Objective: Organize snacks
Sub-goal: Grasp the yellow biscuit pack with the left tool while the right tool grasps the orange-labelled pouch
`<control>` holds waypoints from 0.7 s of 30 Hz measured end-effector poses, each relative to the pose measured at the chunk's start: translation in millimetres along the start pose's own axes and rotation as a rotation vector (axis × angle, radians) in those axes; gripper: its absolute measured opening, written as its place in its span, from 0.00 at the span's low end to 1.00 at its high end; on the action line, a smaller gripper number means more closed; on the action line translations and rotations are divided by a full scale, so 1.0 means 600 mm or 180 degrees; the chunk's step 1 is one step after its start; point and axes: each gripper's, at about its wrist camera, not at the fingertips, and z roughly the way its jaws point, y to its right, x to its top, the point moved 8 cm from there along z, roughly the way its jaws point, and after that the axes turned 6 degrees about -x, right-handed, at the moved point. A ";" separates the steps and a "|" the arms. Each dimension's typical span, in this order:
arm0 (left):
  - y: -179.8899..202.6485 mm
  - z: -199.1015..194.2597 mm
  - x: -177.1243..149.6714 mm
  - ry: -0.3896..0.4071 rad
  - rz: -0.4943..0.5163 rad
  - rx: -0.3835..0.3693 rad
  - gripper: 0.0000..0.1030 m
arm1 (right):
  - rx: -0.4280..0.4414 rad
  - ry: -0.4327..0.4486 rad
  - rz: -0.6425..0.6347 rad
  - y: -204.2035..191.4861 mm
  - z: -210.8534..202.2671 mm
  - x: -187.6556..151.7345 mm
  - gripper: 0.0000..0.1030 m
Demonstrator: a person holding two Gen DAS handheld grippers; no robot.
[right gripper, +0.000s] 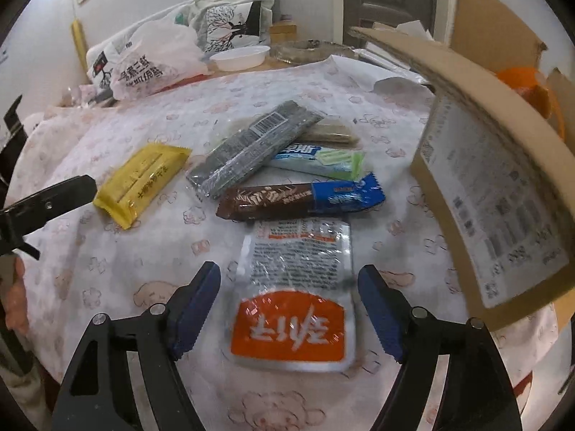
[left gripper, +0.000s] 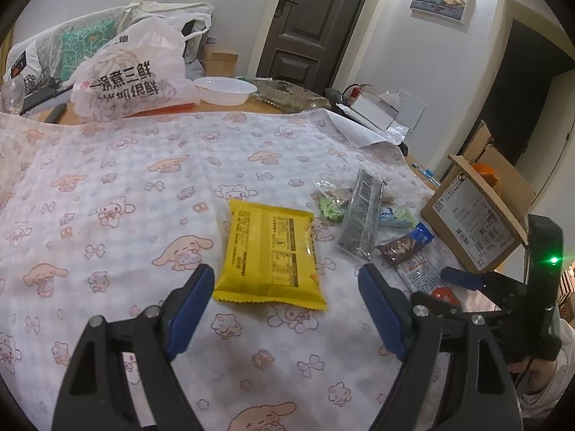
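A silver packet with an orange label (right gripper: 293, 296) lies flat on the bench (right gripper: 118, 273), its long axis running straight away from the right tongs (right gripper: 289, 309), orange end nearest. Those tongs are spread either side of it, not pressing. The left tongs (left gripper: 285, 300) are spread before a yellow packet (left gripper: 271, 255). The cardboard box (right gripper: 503, 194) stands open beside the snacks, something orange inside.

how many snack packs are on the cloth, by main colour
yellow: 1, the yellow packet
grey with barcode: 1, the long grey pack
light blue and green: 1, the pale blue bar
brown and blue: 1, the chocolate bar
clear and orange: 1, the orange pouch
tan, mostly hidden: 1, the tan pack
total: 6
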 end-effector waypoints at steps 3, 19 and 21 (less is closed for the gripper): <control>0.000 -0.001 0.000 -0.0004 0.0003 0.0005 0.77 | -0.0106 0.0060 -0.0100 -0.009 0.004 0.004 0.63; 0.003 -0.006 -0.005 -0.0078 0.0041 0.0163 0.77 | 0.0910 -0.0035 -0.0844 -0.110 -0.043 -0.031 0.62; 0.002 0.000 -0.008 -0.0129 0.0052 0.0223 0.77 | 0.0827 0.0017 -0.0939 -0.115 -0.042 -0.037 0.62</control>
